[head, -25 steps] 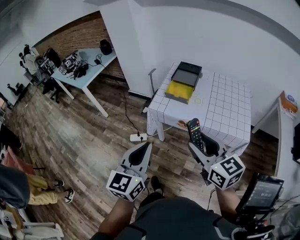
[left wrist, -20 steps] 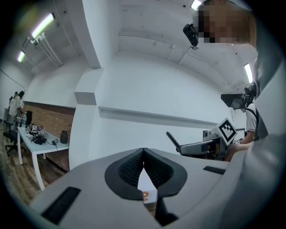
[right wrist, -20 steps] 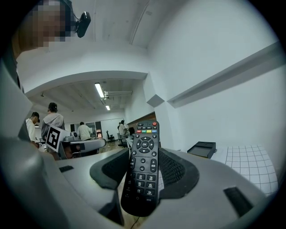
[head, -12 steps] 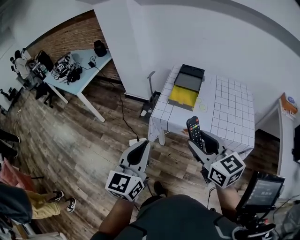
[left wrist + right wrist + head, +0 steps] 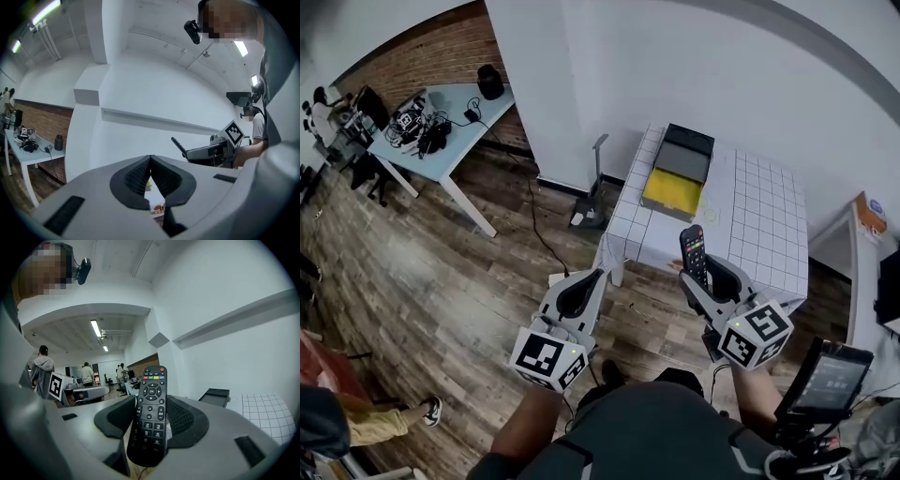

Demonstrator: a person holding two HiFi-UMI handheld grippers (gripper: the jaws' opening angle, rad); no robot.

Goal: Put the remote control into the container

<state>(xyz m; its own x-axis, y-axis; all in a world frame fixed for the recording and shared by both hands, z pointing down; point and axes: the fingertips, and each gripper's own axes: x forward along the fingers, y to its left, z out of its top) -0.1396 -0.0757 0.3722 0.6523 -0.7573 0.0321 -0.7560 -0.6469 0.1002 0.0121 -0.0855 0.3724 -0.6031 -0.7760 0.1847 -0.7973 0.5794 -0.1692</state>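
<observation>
My right gripper [image 5: 705,277] is shut on a black remote control [image 5: 693,251], which stands up out of the jaws with its buttons facing me. In the right gripper view the remote [image 5: 150,413] sits clamped between the two dark pads [image 5: 183,418]. The container [image 5: 678,169], an open box with a yellow tray and a grey lid, lies on the near left corner of a table with a white checked cloth [image 5: 764,220], ahead of both grippers; it also shows as the container [image 5: 214,397]. My left gripper [image 5: 592,279] is shut and empty over the wooden floor, left gripper [image 5: 150,158] pads meeting.
A white pillar [image 5: 539,84] rises left of the table, with a small stand [image 5: 592,183] at its foot. A power strip [image 5: 559,278] and cable lie on the floor. A desk with gear [image 5: 431,117] is far left. A screen device [image 5: 827,380] is at my right.
Both grippers have moved forward toward the checked table, which now lies closer. The remote stays gripped in the right gripper; the left stays shut.
</observation>
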